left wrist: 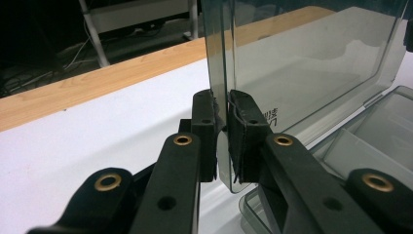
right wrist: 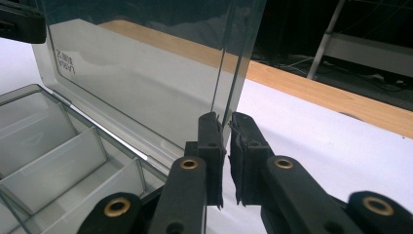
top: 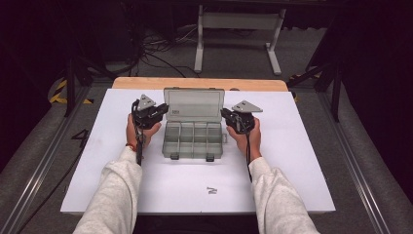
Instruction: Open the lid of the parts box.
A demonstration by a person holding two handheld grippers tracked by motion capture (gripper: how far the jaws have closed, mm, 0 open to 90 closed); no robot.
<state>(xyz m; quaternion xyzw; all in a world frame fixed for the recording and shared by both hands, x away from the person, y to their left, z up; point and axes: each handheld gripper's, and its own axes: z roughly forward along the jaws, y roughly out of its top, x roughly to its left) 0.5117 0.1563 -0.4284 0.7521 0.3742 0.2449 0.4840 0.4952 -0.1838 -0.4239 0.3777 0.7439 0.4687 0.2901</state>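
Both pairs of black jaws were clamped on the raised lid (top: pixel 194 103) of the one clear grey plastic compartment box (top: pixel 194 140): the left gripper (left wrist: pixel 222 141) pinched the lid's left side edge, the right gripper (right wrist: pixel 226 148) its right side edge, the pads pressing the thin plastic from both sides. No earlier state is told here. The box sat near the middle of the white bench (top: pixel 287 146), towards its far edge, lid standing about upright. Its tray had two rows of compartments, all bare, and two dark latches on the near wall. A small printed label (left wrist: pixel 270 116) sat at the lid's lower corner, too blurred to read. A dark mark (top: pixel 211 190) lay near the bench's near edge. A wooden strip (top: pixel 199 83) ran along the far edge.
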